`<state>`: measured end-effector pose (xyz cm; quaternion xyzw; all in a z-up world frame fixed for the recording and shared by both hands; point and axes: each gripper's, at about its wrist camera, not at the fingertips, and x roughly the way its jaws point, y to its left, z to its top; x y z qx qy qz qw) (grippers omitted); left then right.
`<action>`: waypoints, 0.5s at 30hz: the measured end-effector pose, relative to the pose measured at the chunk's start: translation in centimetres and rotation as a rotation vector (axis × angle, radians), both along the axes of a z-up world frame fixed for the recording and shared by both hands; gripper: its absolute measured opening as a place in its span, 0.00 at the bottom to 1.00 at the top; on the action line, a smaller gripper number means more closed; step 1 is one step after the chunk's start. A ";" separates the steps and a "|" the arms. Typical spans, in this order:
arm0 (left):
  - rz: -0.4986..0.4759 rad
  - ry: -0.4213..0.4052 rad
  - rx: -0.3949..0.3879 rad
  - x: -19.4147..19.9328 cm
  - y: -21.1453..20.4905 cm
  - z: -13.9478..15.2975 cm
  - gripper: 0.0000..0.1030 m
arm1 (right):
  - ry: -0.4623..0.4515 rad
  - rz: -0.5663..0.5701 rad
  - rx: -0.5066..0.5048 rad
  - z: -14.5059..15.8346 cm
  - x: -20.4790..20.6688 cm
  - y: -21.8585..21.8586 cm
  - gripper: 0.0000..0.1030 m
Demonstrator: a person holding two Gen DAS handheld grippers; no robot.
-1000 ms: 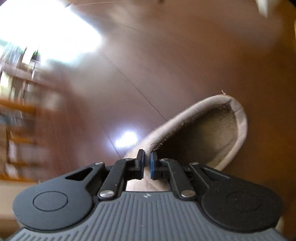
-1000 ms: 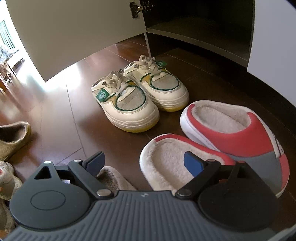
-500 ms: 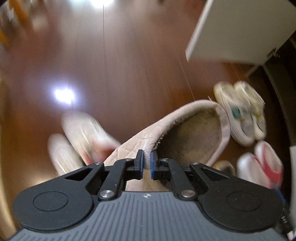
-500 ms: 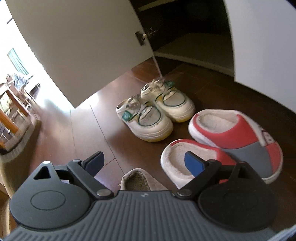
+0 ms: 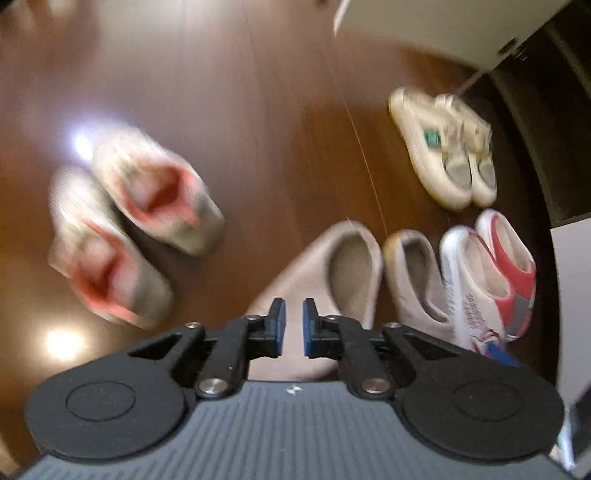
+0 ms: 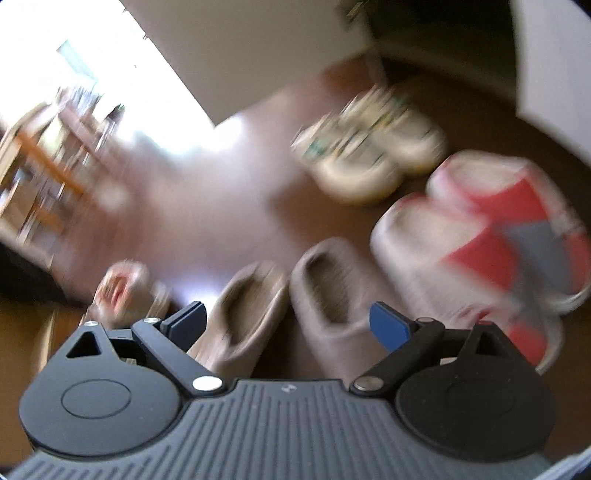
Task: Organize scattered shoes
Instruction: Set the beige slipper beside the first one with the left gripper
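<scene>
My left gripper [image 5: 290, 320] hangs above a beige slipper [image 5: 332, 280] that lies on the wooden floor, its jaws a narrow gap apart and holding nothing. The matching beige slipper [image 5: 415, 284] lies just right of it. In the right wrist view the two beige slippers [image 6: 243, 314] [image 6: 328, 291] lie side by side below my open, empty right gripper [image 6: 286, 321]. A pair of red, white and grey fleece slippers [image 5: 487, 273] [image 6: 480, 236] sits right of them.
A cream and green sneaker pair [image 5: 450, 151] [image 6: 373, 151] stands by the open white cabinet door [image 5: 436, 26]. A pink and white sneaker pair [image 5: 125, 225] lies to the left. The dark cabinet opening [image 6: 443, 40] is at the back right. Wooden furniture [image 6: 40, 155] stands far left.
My left gripper carried the beige slipper over beside its mate, then opened slightly and let it go onto the floor. The right gripper pulled back and up, staying open.
</scene>
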<state>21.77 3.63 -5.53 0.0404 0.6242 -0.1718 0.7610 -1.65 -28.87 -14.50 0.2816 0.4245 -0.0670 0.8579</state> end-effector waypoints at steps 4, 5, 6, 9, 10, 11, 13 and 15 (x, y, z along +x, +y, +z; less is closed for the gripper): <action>-0.014 -0.125 0.051 -2.5 3.0 4.7 0.40 | 0.105 0.116 -0.004 -4.5 3.2 6.1 0.90; -0.003 -0.143 0.060 -3.6 4.3 5.8 0.40 | 0.114 0.121 -0.013 -5.2 3.7 7.0 0.90; 0.008 -0.151 0.065 -4.5 5.3 6.5 0.40 | 0.121 0.123 -0.025 -5.9 4.3 8.1 0.90; 0.051 -0.125 0.063 -5.8 7.2 6.3 0.40 | 0.124 0.180 -0.117 -7.7 5.7 10.7 0.51; 0.079 -0.109 0.059 -6.4 8.1 6.0 0.40 | 0.119 0.216 -0.168 -8.2 5.9 11.4 0.34; 0.105 -0.095 0.059 -6.6 8.8 5.7 0.40 | 0.114 0.252 -0.219 -8.6 6.2 12.0 0.28; 0.128 -0.064 0.044 -6.5 9.3 5.3 0.40 | 0.105 0.347 -0.282 -8.5 6.0 11.7 0.24; 0.111 -0.076 0.006 -6.0 8.8 5.9 0.40 | 0.112 0.447 -0.317 -8.1 5.3 10.4 0.23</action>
